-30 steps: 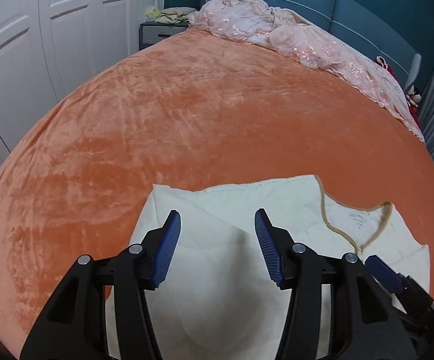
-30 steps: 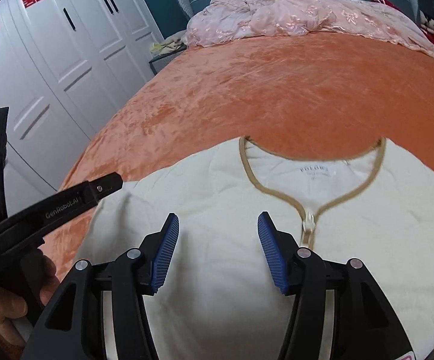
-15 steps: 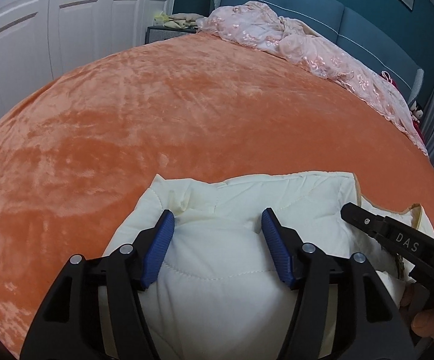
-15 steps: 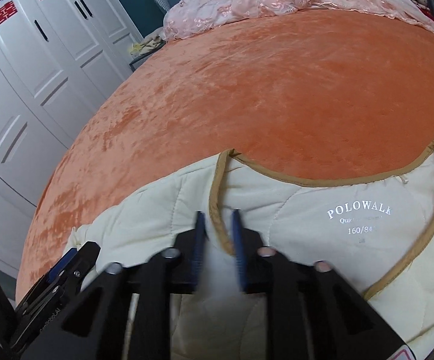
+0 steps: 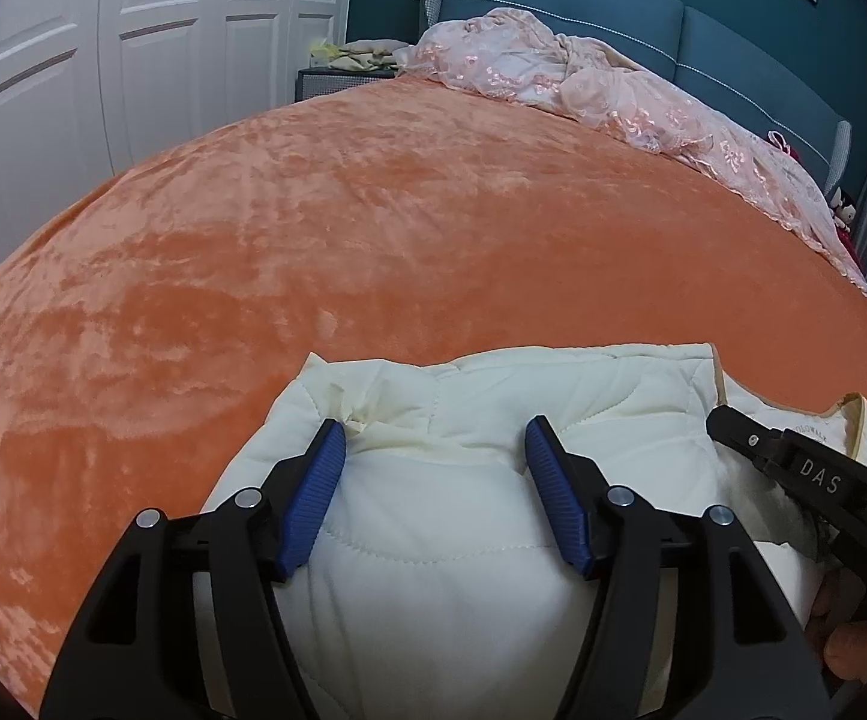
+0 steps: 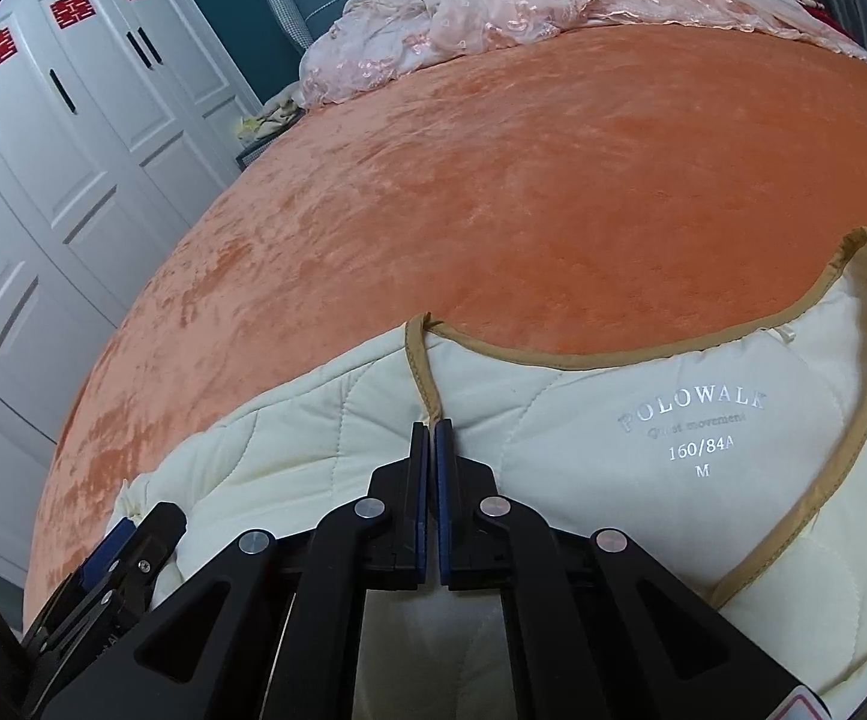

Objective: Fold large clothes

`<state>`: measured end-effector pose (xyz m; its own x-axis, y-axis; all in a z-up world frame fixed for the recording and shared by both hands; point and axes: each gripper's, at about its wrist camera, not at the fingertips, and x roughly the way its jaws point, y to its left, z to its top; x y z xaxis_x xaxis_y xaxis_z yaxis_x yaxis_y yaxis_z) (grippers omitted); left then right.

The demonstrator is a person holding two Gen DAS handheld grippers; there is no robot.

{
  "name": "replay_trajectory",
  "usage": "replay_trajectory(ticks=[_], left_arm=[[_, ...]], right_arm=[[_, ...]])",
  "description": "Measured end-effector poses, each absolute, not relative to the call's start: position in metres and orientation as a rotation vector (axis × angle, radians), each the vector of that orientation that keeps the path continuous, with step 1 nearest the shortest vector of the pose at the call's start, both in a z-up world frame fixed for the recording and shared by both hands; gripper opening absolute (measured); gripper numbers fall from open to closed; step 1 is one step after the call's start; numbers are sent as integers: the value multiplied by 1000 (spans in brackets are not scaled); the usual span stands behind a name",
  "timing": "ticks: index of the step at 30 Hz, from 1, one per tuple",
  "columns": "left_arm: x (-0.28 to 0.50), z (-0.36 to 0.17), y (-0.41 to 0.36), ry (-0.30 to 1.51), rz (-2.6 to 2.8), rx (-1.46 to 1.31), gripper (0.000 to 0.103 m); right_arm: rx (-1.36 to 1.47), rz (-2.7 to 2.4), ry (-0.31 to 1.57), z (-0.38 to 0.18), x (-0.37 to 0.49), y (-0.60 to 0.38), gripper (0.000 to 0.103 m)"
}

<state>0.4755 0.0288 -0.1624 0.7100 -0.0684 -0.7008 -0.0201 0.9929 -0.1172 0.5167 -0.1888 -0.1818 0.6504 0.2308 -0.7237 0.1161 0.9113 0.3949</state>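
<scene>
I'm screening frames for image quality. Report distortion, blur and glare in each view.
Left wrist view: strong fisheye bulge curves the orange bedspread into a dome, dark vignette at the corners, cream jacket bright but detailed. Right wrist view: same bulge bends the wardrobe doors; the neck label reads sharply, no motion blur.

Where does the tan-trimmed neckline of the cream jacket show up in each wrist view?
Left wrist view: the neckline trim sits at the right, beside the right claw coming in from the edge.
Right wrist view: the trim curves across centre and right, above the POLOWALK label; the right claw is shut on its left part.
Shared landmark: the pink lace bedding at the bed's far end.
</scene>
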Motion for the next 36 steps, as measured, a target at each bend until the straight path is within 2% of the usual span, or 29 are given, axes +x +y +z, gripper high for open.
replay_trajectory(ticks=[5,7,9,12,13,15,17,21,23,24,25,27,28,29,30,33,36], left_arm=[[479,-164,22,801,3,-69,62],[480,-161,20,820,9,-50,63],[483,-154,19,860,-2,-33,66],[468,-128,15,874,-73,-60,68],[460,-116,11,862,-140,-103,68],[449,-97,-8,843,-229,-140,77],[447,-83,-43,849,-333,-142,81],[459,-78,-128,895,-483,-120,82],[465,-85,-168,923,-509,-81,81],[467,-90,-184,941,-517,-67,79],[469,-95,-199,962,-519,-54,77],[472,-109,-226,1015,-517,-13,67],[473,-118,-235,1035,-502,25,64],[473,-127,-244,1045,-484,69,56],[472,-135,-249,1046,-460,111,53],[471,-159,-248,1046,-409,144,52],[469,-165,-242,1008,-403,119,52]], right_arm=[[489,57,836,-175,508,-199,1],[516,-15,787,-154,493,-214,18],[533,-60,715,-127,468,-242,22],[569,-108,658,-96,430,-305,53],[571,-149,640,-89,415,-333,60],[546,-262,642,-83,396,-382,62],[545,-367,695,-90,384,-425,63],[682,-352,827,-124,375,-482,63],[684,-331,863,-133,377,-486,57],[680,-305,872,-137,379,-487,44],[678,-277,881,-140,381,-484,27],[669,-228,909,-144,386,-479,13],[646,-223,907,-144,385,-473,9],[618,-221,896,-141,384,-469,8],[593,-224,871,-137,380,-468,6],[564,-249,809,-131,369,-464,4],[492,-286,827,-141,374,-456,4]])
